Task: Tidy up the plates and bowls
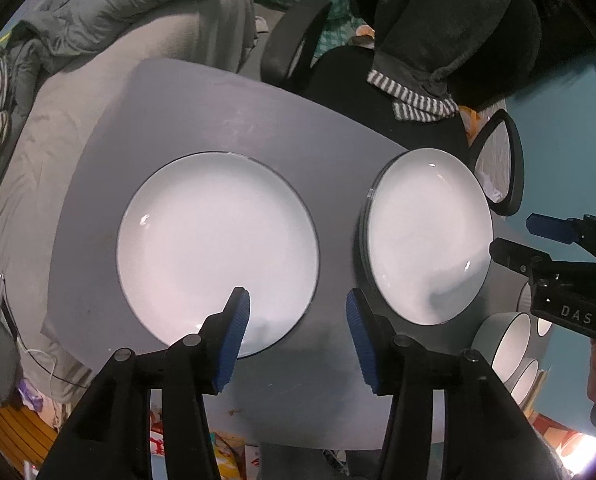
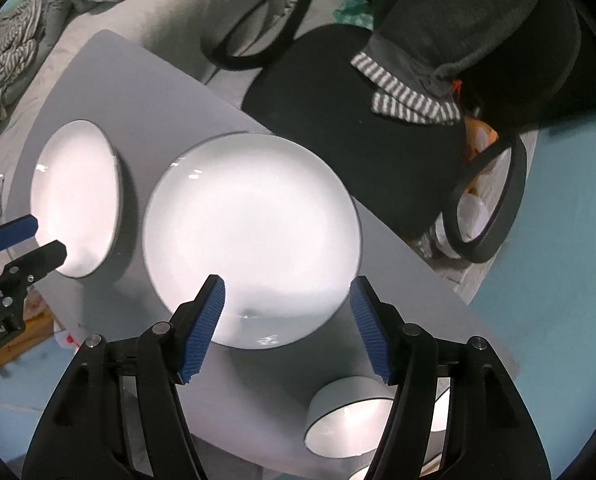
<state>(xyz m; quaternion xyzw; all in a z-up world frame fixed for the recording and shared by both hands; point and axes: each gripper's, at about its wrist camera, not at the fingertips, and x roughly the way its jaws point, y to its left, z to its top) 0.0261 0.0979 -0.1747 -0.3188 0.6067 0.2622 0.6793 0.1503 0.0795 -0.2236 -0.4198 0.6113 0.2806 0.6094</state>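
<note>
Two white plates with thin dark rims lie on a grey table [image 1: 202,104]. In the left wrist view my left gripper [image 1: 298,300] hovers open over the gap between the left plate [image 1: 218,248] and the right plate [image 1: 425,236], which seems to sit on another plate. Nothing is between its blue pads. My right gripper [image 1: 515,238] shows at the right edge, open. In the right wrist view my right gripper [image 2: 288,286] stands open above the near rim of the big plate [image 2: 254,232]. The other plate [image 2: 74,196] and my left gripper [image 2: 38,242] are at the left.
Grey bowls with white insides [image 1: 511,344] [image 2: 347,416] stand at the table's near right corner. A black office chair [image 2: 337,120] draped with dark and striped cloth stands behind the table. Grey bedding [image 1: 110,20] lies to the left. The floor [image 2: 557,240] is teal.
</note>
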